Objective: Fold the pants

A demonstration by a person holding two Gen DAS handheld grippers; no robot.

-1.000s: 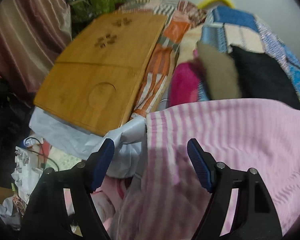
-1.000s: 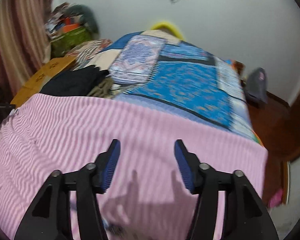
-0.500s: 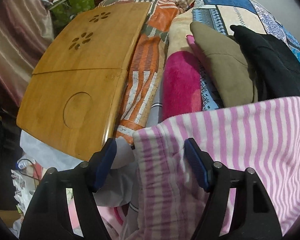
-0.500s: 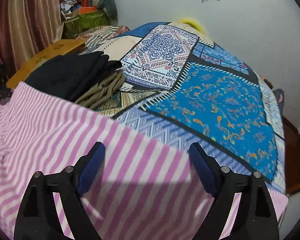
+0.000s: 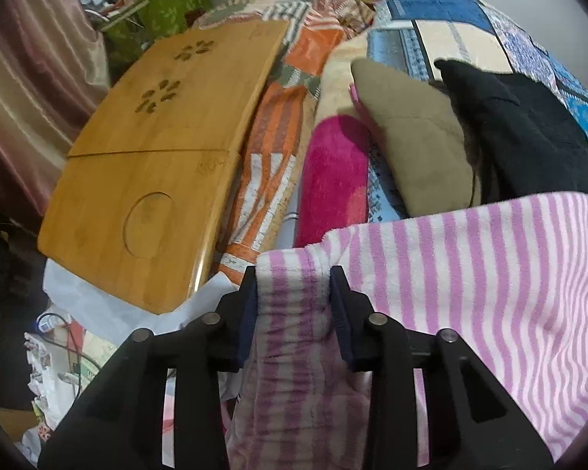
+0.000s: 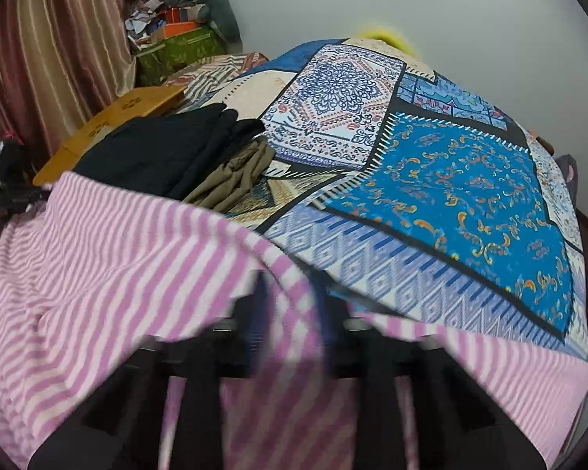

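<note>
The pink and white striped pants [image 5: 470, 274] lie spread over the near part of the bed. My left gripper [image 5: 293, 280] is shut on their left corner edge, with fabric bunched between the pads. In the right wrist view the pants [image 6: 117, 274] fill the lower left. My right gripper [image 6: 294, 290] is shut on their upper edge, blurred by motion, and the cloth rises in a peak at the grip.
Folded black [image 5: 529, 137], olive [image 5: 415, 137] and magenta [image 5: 333, 180] clothes lie on the patchwork bedspread [image 6: 450, 180] just beyond the pants. A bamboo lap tray [image 5: 156, 156] rests at the bed's left side. Clutter and a curtain [image 6: 39, 58] stand at the far left.
Both grippers have gone from open around the pants' edge to shut on it. The fabric edge has bunched and lifted at both grips.
</note>
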